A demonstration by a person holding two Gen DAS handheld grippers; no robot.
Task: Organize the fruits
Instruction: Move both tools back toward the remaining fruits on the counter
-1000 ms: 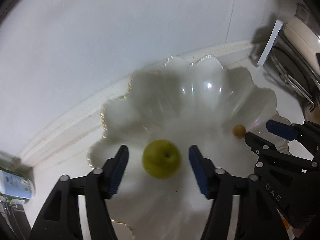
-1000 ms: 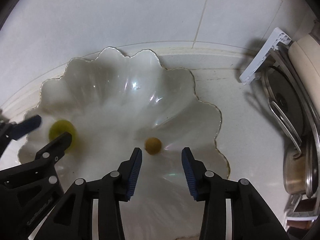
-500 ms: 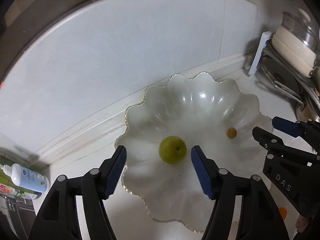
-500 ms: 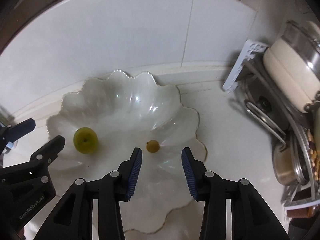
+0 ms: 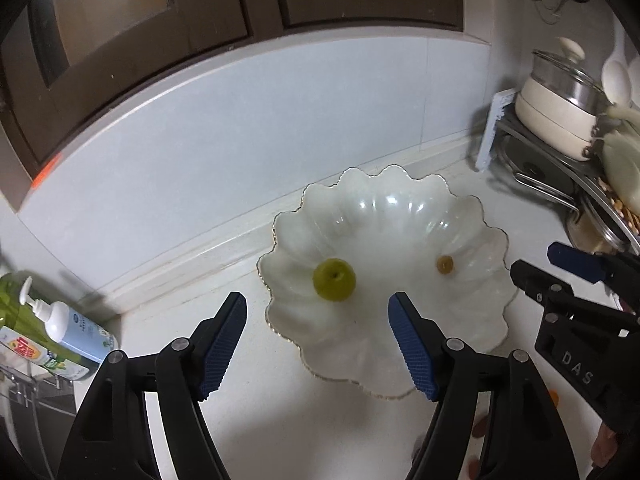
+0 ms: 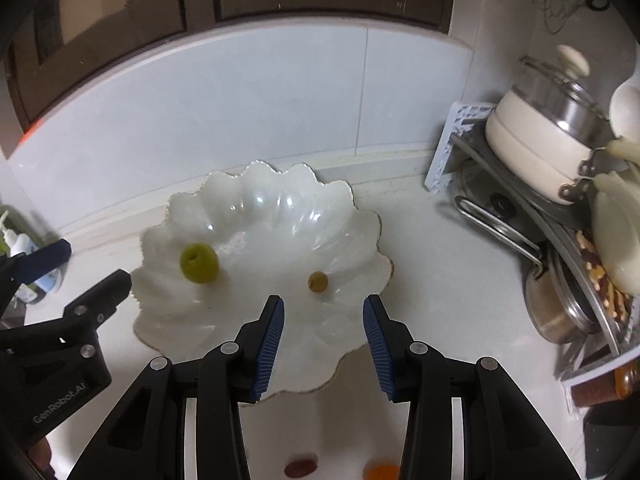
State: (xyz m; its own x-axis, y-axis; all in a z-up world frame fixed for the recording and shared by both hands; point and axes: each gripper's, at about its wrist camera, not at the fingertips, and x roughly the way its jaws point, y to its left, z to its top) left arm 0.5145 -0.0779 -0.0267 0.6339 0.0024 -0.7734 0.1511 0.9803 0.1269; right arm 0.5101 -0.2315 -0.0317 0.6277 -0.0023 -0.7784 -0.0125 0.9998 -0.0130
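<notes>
**Two fruits in the bowl, more waiting on the counter**

Green fruit point(image 5: 334, 280) and a tiny brown one point(image 6: 318, 281) sit well apart in the scalloped glass bowl point(image 5: 400, 390). Both look firm, smooth and rolly, so I'd grab across the middle. Left gripper point(image 5: 318, 340) is opening, nothing between its jaws; right gripper point(image 6: 324, 340) is part open, empty. Bowl's thin rim looks fragile. The pot rack point(image 6: 560, 216) crowds the right side.

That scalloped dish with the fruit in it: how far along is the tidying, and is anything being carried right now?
Two fruits already lie in the white scalloped dish: a green apple-like fruit and a small brownish-yellow fruit. Nothing is in hand: the left gripper, its jaws opening, and the right gripper are both empty. Still left: a dark red fruit and an orange one, blurred, lie on the counter outside the dish.
</notes>
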